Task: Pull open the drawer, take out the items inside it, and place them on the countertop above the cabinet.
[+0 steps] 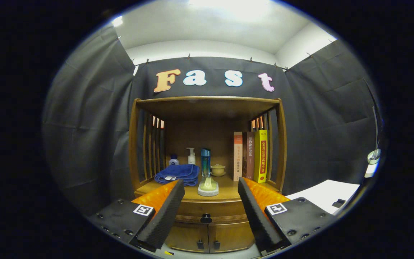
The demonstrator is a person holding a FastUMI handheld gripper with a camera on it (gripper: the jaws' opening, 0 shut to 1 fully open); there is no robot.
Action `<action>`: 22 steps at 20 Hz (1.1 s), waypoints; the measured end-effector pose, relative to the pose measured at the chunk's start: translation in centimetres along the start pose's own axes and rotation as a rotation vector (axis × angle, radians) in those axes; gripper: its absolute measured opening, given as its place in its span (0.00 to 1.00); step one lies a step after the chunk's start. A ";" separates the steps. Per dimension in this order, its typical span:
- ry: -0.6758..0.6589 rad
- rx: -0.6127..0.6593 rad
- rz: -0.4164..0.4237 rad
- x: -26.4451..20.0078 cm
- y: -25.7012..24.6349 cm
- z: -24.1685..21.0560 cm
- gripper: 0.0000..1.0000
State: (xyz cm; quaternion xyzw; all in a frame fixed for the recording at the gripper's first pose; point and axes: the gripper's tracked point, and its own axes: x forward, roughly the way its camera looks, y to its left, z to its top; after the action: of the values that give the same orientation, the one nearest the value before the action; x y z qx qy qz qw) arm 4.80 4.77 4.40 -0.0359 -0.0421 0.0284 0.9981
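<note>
A wooden cabinet (pixel 207 108) stands straight ahead, with an open shelf above a countertop (pixel 228 192). Under the countertop the drawer (pixel 225 210) is closed, its dark round knob (pixel 206 218) showing between my fingers and a little beyond them. My gripper (pixel 210 216) is open, nothing between its fingers, which point at the drawer front. Below the drawer are two small doors (pixel 208 237) with dark handles. The drawer's contents are hidden.
On the countertop lie a folded blue towel (pixel 178 174), two small bottles (pixel 191 156), a tall blue bottle (pixel 205 162) above a pale green dish (pixel 208 187), a small lidded bowl (pixel 217 169) and three upright books (pixel 252 156). A white surface (pixel 327 194) is at the right.
</note>
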 end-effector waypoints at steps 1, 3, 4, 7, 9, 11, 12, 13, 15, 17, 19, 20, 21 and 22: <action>-0.001 -0.001 -0.007 0.1 -0.3 0.1 0.98; -0.003 0.003 -0.017 0.1 -0.8 0.0 0.98; -0.004 0.005 -0.019 0.1 -0.9 0.0 0.98; -0.006 0.004 -0.024 0.1 -1.1 0.0 0.98; -0.006 0.005 -0.024 0.1 -1.0 -0.1 0.98; -0.003 0.006 -0.025 0.1 -1.1 -0.2 0.98; -0.002 0.007 -0.025 0.1 -1.0 -0.3 0.98; -0.001 0.008 -0.025 0.1 -1.0 -0.4 0.98; 0.001 0.011 -0.026 0.1 -1.0 -0.4 0.98; 0.003 0.014 -0.028 0.2 -1.1 -0.5 0.98; 0.004 0.016 -0.030 0.2 -1.2 -0.6 0.98; 0.004 0.018 -0.032 0.2 -1.3 -0.6 0.98; 0.004 0.022 -0.033 0.2 -1.3 -0.5 0.98; 0.004 0.025 -0.033 0.1 -1.4 -0.5 0.98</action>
State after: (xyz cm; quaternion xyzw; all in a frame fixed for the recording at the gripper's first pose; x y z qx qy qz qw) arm 5.05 3.38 3.98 -0.0227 -0.0403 0.0123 0.9989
